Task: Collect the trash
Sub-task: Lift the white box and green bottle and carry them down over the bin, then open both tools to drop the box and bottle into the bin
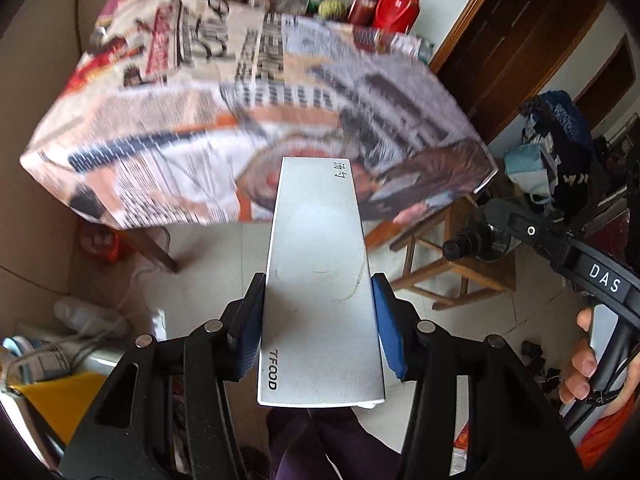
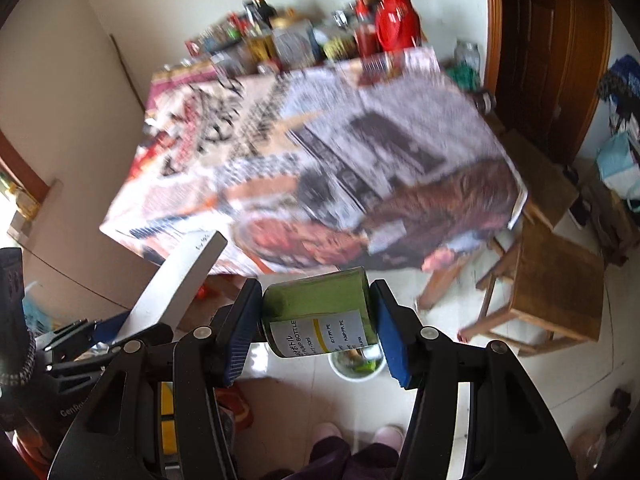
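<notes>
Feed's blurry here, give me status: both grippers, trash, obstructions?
Left gripper shut on white box. Right gripper shut on green bottle. White bin on floor below. Nothing blocking.

Motion blur smears the table's printed cloth (image 1: 248, 112) and the bottles (image 2: 304, 36) behind it.

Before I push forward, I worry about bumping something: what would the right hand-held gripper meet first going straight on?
Probably the newspaper-covered table edge, just beyond the green pump bottle held by the right hand-held gripper; blur leaves depth unclear.
</notes>
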The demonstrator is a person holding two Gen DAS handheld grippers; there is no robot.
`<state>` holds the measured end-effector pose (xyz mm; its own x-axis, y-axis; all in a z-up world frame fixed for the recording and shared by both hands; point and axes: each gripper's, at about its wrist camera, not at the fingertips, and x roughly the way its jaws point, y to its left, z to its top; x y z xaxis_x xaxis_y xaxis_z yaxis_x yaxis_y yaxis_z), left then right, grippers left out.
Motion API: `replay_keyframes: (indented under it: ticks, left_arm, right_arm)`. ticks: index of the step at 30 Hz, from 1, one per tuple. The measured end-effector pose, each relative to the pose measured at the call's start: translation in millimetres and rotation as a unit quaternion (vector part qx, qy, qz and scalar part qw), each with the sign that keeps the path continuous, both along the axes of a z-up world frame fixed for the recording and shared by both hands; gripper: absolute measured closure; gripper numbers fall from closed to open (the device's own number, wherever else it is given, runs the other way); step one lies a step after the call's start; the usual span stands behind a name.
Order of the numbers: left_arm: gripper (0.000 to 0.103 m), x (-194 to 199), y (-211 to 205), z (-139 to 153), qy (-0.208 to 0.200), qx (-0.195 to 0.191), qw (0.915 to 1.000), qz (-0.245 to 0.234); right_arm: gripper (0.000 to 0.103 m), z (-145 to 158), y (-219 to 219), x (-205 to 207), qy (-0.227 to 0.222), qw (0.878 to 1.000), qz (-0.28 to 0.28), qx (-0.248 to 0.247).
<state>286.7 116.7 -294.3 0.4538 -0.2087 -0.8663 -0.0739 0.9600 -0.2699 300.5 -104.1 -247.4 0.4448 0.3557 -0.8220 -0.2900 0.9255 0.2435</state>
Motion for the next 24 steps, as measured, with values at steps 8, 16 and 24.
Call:
replay_keyframes:
  ticks: [8, 16, 24]
  left_arm:
    - [0.053, 14.4, -20.8, -130.5, 0.079, 0.007, 0.9968, 0.009]
    - [0.053, 5.7, -35.7, -268.9, 0.164, 0.0, 0.9862, 0.022]
    - [0.053, 16.4, -41.2, -363.4, 0.189, 0.001, 0.9815, 0.028]
  right_arm:
    - [0.051, -117.1, -12.1, 25.3, 0.055, 0.998, 0.014, -0.038]
    - [0.051, -247.4, -11.1, 31.2, 0.117, 0.991, 0.025, -0.051]
    - [0.051, -332.8, -3.1, 38.0, 0.141, 0.988, 0.046, -0.044]
